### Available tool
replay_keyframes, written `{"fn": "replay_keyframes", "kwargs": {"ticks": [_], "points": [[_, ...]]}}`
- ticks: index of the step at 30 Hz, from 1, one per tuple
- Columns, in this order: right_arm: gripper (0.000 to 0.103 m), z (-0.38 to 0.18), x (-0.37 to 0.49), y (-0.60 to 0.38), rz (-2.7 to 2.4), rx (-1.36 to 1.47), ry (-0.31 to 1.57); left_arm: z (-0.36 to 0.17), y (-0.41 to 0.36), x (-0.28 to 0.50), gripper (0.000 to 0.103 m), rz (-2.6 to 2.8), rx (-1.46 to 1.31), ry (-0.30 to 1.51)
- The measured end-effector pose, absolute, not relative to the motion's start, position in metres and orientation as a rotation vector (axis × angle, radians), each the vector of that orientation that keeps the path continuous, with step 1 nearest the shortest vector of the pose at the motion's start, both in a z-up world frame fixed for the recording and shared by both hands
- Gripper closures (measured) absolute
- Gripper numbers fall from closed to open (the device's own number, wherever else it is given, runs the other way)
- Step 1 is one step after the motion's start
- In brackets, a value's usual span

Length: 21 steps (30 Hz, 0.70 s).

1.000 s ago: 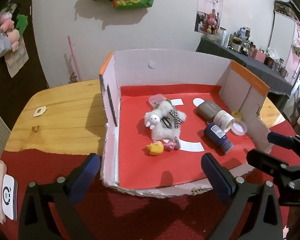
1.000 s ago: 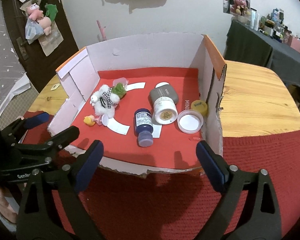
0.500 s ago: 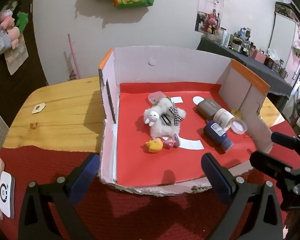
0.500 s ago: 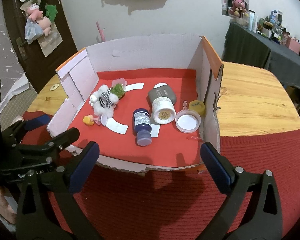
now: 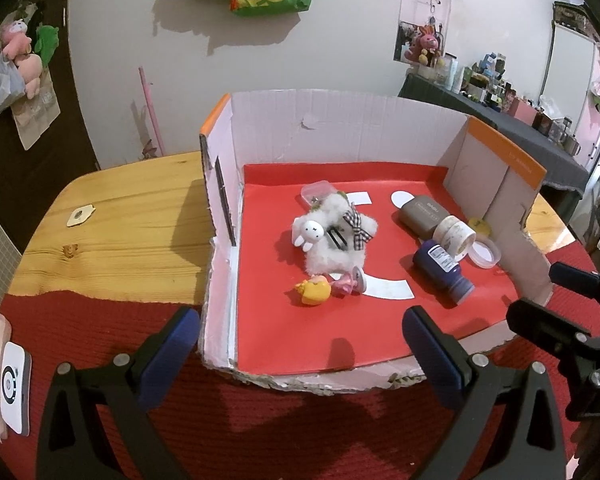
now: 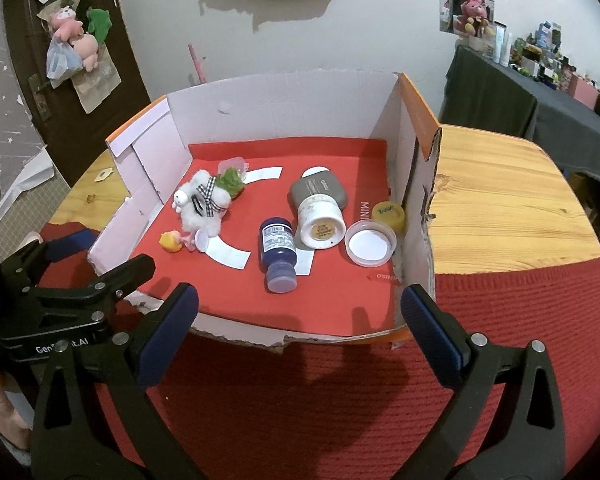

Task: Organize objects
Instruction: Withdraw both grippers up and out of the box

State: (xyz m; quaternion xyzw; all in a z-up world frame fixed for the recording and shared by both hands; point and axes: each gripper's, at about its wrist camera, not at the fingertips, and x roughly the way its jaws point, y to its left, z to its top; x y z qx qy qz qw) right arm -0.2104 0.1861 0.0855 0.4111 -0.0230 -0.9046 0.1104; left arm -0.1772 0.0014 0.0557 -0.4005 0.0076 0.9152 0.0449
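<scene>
An open cardboard box [image 5: 336,128] [image 6: 284,104] with a red floor holds the objects. Inside lie a white plush toy [image 5: 334,240] [image 6: 202,204], a small yellow figure [image 5: 314,293] [image 6: 171,241], a dark blue bottle [image 5: 442,270] [image 6: 278,250], a grey jar with a white lid [image 5: 432,216] [image 6: 320,208], a round white lid [image 6: 370,242] [image 5: 484,251] and a yellow cap [image 6: 388,215]. My left gripper [image 5: 300,350] hangs open before the box's torn front edge. My right gripper [image 6: 300,326] stands wide open at the same edge, nothing between its fingers.
The box rests on a round wooden table [image 5: 116,216] [image 6: 504,200] partly covered by a red cloth [image 5: 260,432] [image 6: 380,408]. A white device [image 5: 14,384] lies at the left edge. A dark cluttered counter [image 6: 540,92] stands behind on the right.
The right gripper's fingers have spread wider apart. Both grippers stay in front of the box; the objects inside have not moved.
</scene>
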Motion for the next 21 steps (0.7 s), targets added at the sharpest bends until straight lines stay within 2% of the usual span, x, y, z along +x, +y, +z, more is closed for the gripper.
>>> {"fn": "replay_keyframes", "kwargs": {"ticks": [21], "points": [[0.000, 0.093, -0.176, 0.187, -2.667, 1.132, -0.116, 0.059, 0.001, -0.145, 0.000, 2.782, -1.207, -0.025]]}}
